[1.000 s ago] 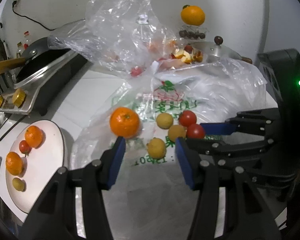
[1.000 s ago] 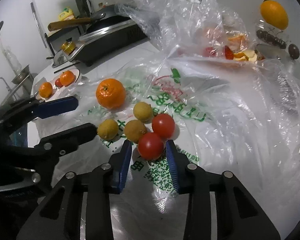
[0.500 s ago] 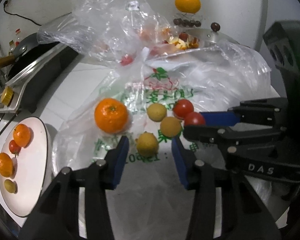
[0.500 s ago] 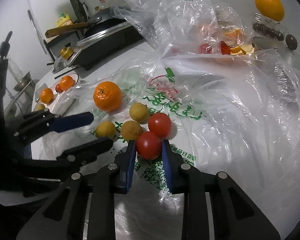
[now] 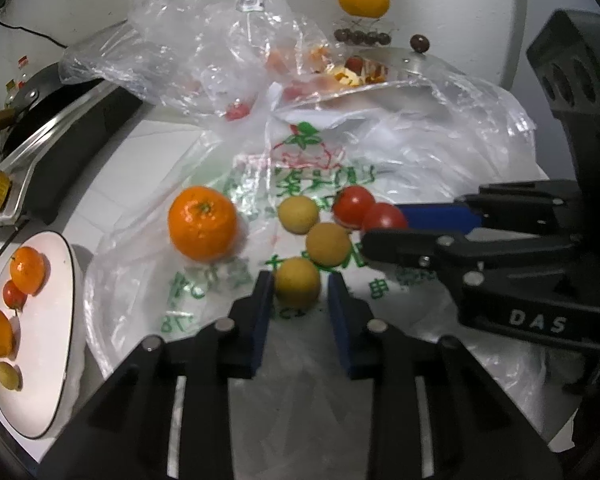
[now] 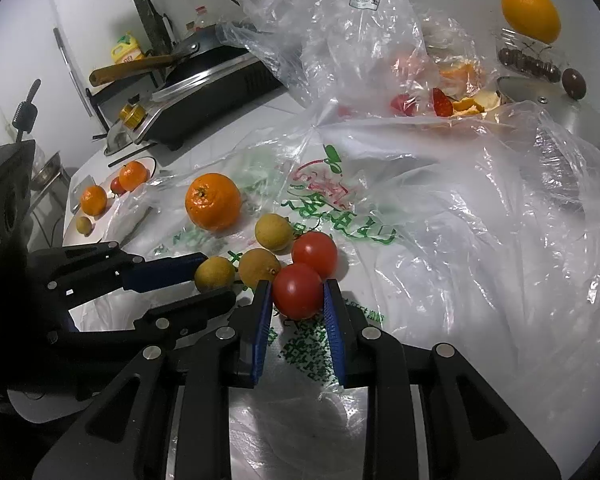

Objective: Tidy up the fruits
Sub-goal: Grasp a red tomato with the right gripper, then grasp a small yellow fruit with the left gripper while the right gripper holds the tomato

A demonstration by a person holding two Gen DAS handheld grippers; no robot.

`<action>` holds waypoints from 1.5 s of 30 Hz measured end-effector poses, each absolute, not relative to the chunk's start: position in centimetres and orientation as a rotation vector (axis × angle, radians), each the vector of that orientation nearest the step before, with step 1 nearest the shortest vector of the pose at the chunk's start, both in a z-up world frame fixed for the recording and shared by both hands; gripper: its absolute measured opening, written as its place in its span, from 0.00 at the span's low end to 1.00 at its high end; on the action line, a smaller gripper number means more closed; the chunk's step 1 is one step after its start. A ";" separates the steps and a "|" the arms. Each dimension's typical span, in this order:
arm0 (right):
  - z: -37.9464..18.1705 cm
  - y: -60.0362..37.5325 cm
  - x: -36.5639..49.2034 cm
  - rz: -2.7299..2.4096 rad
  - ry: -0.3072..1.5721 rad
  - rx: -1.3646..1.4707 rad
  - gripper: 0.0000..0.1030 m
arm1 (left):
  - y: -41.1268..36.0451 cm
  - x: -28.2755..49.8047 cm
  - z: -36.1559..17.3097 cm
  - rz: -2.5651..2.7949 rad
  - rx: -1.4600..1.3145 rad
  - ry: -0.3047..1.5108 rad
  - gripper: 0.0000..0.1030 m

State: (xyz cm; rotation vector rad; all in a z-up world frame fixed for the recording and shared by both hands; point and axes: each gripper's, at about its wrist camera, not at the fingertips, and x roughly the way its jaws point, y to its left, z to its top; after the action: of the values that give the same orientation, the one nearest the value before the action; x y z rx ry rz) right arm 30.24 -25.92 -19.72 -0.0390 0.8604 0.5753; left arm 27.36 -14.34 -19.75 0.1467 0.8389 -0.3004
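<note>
Two grippers meet over a printed plastic bag (image 5: 324,168) spread on the white worktop (image 5: 140,148). In the left wrist view, the left gripper (image 5: 298,300) sits at lower centre, its jaws closing on a small yellow fruit (image 5: 297,287) that lies between the blue pads; the left pad touches it, the right pad is at its edge. Just above lie two more yellow fruits (image 5: 327,244) and, to their right, two tomatoes (image 5: 354,211). A large mandarin (image 5: 202,223) rests to the left of the cluster. At the far left edge a white plate (image 5: 56,344) carries two mandarins, a small tomato and a yellow fruit. The right gripper (image 5: 384,226) reaches in from the right, with the nearer tomato at its tips.

In the right wrist view, the right gripper (image 6: 296,308) at lower centre is clamped on a red tomato (image 6: 297,295), both blue pads pressing its sides. A second tomato (image 6: 314,252) touches it from above. The left gripper (image 6: 216,278) enters from the left with the small yellow fruit at its fingertips. The large mandarin (image 6: 213,201) lies upper left of the cluster and the plate (image 6: 100,196) beyond it. A crumpled clear bag (image 6: 340,32) holding peels stands at upper centre.
</note>
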 end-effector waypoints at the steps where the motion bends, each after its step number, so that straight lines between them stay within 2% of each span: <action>1: -19.7 -25.9 30.2 0.573 0.856 -0.042 0.27 | -14.4 27.3 -19.6 -0.305 0.147 0.836 0.28; 17: -18.4 -26.1 29.3 0.530 0.810 -0.093 0.27 | -14.2 26.3 -18.6 -0.323 0.130 0.812 0.27; 32: -18.6 -26.8 29.3 0.512 0.817 -0.089 0.27 | -14.7 28.5 -20.4 -0.320 0.131 0.866 0.29; 36: -18.6 -26.9 29.4 0.511 0.818 -0.087 0.27 | -14.7 28.4 -20.4 -0.341 0.130 0.854 0.27; 37: -18.6 -26.8 29.3 0.510 0.817 -0.087 0.27 | -14.7 28.3 -20.3 -0.344 0.130 0.853 0.24; 45: -18.1 -26.4 28.9 0.505 0.808 -0.092 0.27 | -14.3 27.1 -19.4 -0.357 0.123 0.817 0.24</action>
State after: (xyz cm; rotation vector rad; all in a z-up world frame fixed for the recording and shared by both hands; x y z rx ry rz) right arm 28.90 -26.45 -18.09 -0.0923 0.8077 0.5053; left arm 27.07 -14.33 -19.44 0.1232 0.8170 -0.3570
